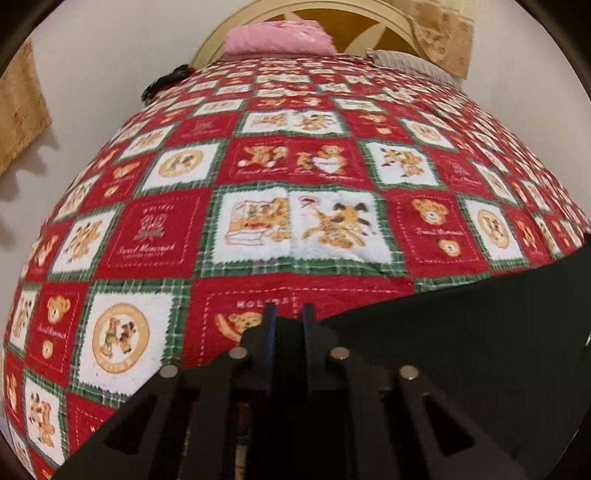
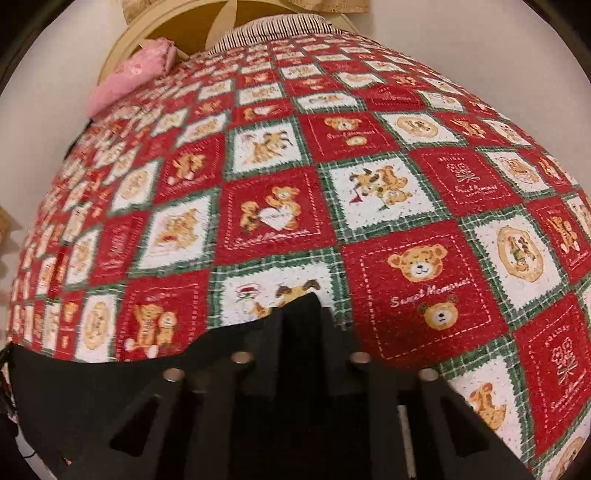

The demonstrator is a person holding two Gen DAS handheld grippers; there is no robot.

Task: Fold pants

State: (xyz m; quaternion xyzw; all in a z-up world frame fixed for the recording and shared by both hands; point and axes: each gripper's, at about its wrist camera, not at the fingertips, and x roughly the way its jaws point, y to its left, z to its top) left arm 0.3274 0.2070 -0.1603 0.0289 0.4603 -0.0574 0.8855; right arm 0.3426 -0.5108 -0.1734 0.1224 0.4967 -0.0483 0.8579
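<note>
The pants (image 1: 461, 332), plain black cloth, lie at the near edge of the bed, filling the 5 o'clock part of the left wrist view and the 7 o'clock part of the right wrist view. Each view shows only one stretched upper edge of the fabric, running from one pair of tongs toward the other side. How the legs lie below that edge is hidden, so whether any fold has been made cannot be told.

The left tongs (image 1: 290, 317) are drawn nearly together, their tips at 6 o'clock, nipping the black edge where it meets the bedspread. The right tongs (image 2: 301, 306) are likewise closed, and the cloth rises to a small peak between their tips, which suggests a pinch on the fabric.

Judging from this, the task seems near its start: both corners appear gripped, and the lifting, laying over and smoothing are left to do.

Around the pants spreads the bedspread (image 1: 295, 166), a red, white and green patchwork of teddy bears. At 12 o'clock lies a pink pillow (image 1: 280, 37) against a rounded headboard (image 1: 369, 14), with a striped pillow (image 1: 406, 61) at 1 o'clock.
</note>
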